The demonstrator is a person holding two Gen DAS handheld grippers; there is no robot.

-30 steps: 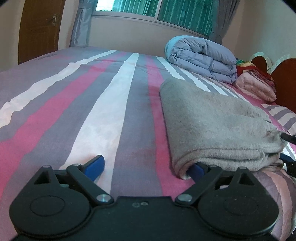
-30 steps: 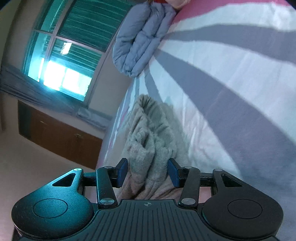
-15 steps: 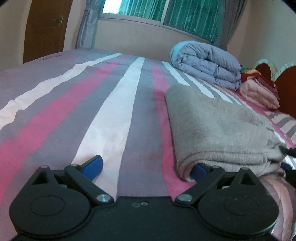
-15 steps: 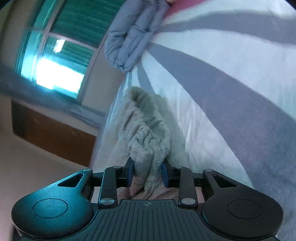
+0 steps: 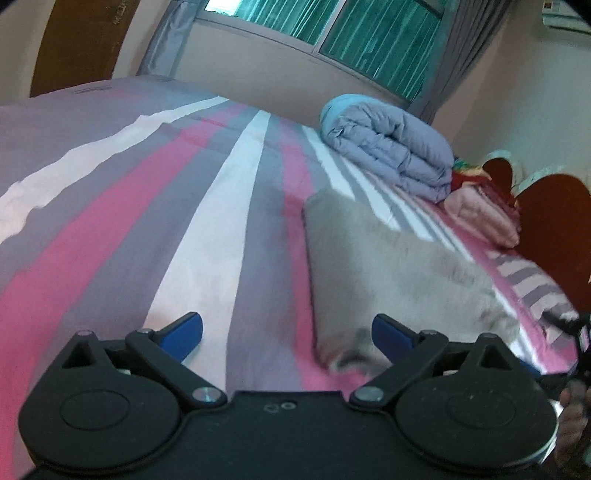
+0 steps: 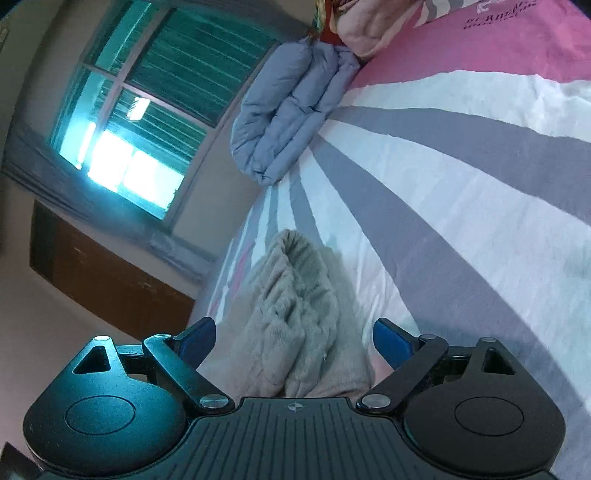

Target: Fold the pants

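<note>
Left wrist view shows the left gripper [image 5: 286,332] with its jaws spread wide and nothing between them; its blue fingertips [image 5: 184,330] hover over the striped bed [image 5: 110,229]. The folded grey pants [image 5: 388,266] lie flat on the bed, toward its headboard side, with the near folded edge just beside the right-hand blue fingertip, which sits over the fabric's corner. Whether that tip touches the cloth cannot be told, as the area is blurred. Beyond the pants, a rolled lilac duvet [image 5: 391,147] rests at the far edge of the bed under the window [image 5: 343,33], with a pink folded blanket [image 5: 480,214] beside it near the dark headboard [image 5: 554,229].

Right wrist view, tilted sideways, shows the right gripper [image 6: 295,338] released too, jaws apart on either side of the bunched end of the pants [image 6: 295,317] without pinching it. The bed [image 6: 461,221], duvet [image 6: 288,110] and window [image 6: 129,122] appear behind.
</note>
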